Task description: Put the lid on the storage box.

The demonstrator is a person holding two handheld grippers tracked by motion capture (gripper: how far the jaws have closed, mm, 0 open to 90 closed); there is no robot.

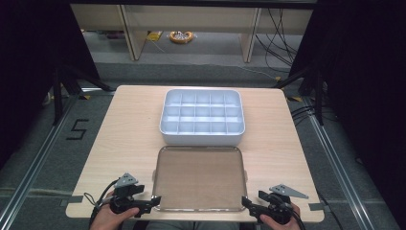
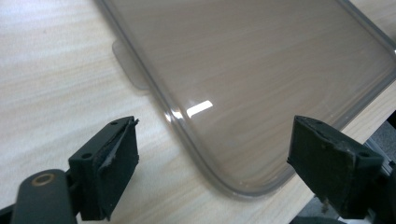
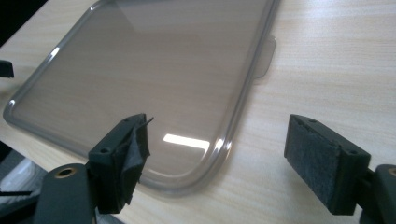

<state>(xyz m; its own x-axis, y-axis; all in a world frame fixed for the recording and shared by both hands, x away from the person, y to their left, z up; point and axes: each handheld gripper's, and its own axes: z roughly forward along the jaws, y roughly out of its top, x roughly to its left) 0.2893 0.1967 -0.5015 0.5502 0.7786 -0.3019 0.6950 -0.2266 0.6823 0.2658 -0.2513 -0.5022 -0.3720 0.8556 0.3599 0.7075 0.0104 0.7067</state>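
Note:
A clear, smoke-tinted plastic lid (image 1: 198, 178) lies flat on the wooden table near its front edge. Behind the lid stands a white tray (image 1: 202, 138) divided into several empty compartments. My left gripper (image 1: 154, 201) is at the lid's near left corner. In the left gripper view that rounded corner of the lid (image 2: 261, 70) lies between the gripper's (image 2: 215, 140) wide-apart jaws, and neither pad touches it. My right gripper (image 1: 246, 203) is at the near right corner. In the right gripper view the lid (image 3: 149, 65) again sits between the spread jaws of the gripper (image 3: 217, 135), untouched.
The table (image 1: 129, 124) has bare wood to the left and right of the lid and tray. Small tabs stick out from the lid's side edges (image 2: 130, 65) (image 3: 266, 56). Dark stand legs (image 1: 67, 81) and cables are on the floor beyond the table.

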